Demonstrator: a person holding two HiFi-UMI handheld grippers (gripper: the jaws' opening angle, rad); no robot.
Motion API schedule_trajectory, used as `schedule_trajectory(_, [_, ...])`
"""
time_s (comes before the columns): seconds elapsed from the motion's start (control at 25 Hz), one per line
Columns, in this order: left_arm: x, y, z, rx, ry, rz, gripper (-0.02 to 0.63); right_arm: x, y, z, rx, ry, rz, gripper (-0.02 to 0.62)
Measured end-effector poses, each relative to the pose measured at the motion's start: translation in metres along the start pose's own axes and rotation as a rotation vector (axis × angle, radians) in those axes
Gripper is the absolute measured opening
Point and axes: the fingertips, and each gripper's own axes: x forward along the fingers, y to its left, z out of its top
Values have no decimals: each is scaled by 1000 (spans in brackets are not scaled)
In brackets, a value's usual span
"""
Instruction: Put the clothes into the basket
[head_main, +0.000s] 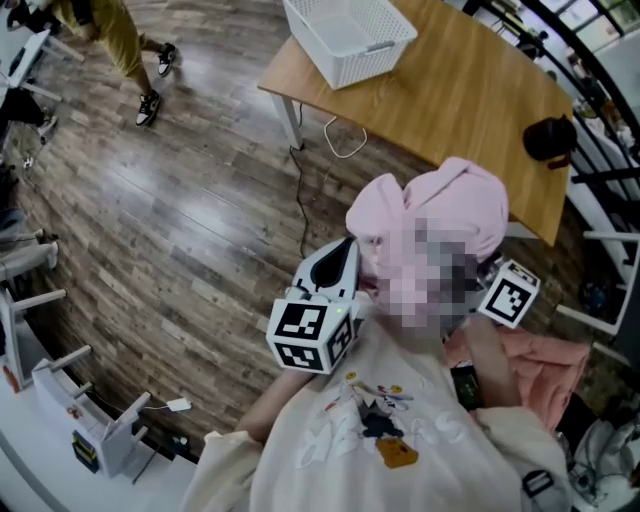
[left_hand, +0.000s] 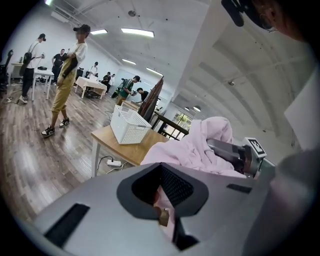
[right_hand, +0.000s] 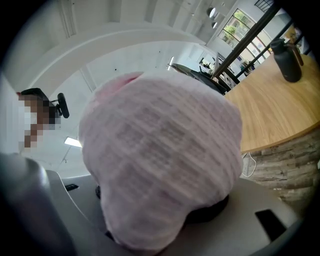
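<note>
A bunched pink garment (head_main: 432, 207) hangs in the air close to my chest, held between both grippers. My left gripper (head_main: 343, 258) grips its left side; pink cloth shows pinched between the closed jaws (left_hand: 163, 207). My right gripper's marker cube (head_main: 510, 293) sits at the garment's right, and its jaws are buried in the garment (right_hand: 160, 150), which fills that view. From the left gripper view, the right gripper (left_hand: 239, 152) holds the garment (left_hand: 200, 145). The white perforated basket (head_main: 350, 35) (left_hand: 129, 126) stands on the wooden table's (head_main: 460, 95) far left end, apart from the garment.
A black bottle (head_main: 550, 138) (right_hand: 287, 60) stands at the table's right end. A cable (head_main: 345, 140) lies on the wood floor under the table. A salmon-pink cloth (head_main: 545, 370) lies at lower right. A person (head_main: 125, 45) walks at far left. White racks (head_main: 60, 390) line the left.
</note>
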Motion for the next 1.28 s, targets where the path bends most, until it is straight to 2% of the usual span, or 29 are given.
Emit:
schedule_trajectory(0.28, [20,7,16,-4,22,9,0,15,-14,16,5,38,-8,279])
schedule_trajectory(0.64, [87,30,65,-7,30,59,0,64,-54,82,28,60,25,279])
schedule_trajectory(0.92, [142,24,115,-9,21,84,0,98,-75,142,37,79,59,279])
schedule_trajectory(1.28, [194,36,134,-26,20,139,0,133,-112,169,75,131,118,279])
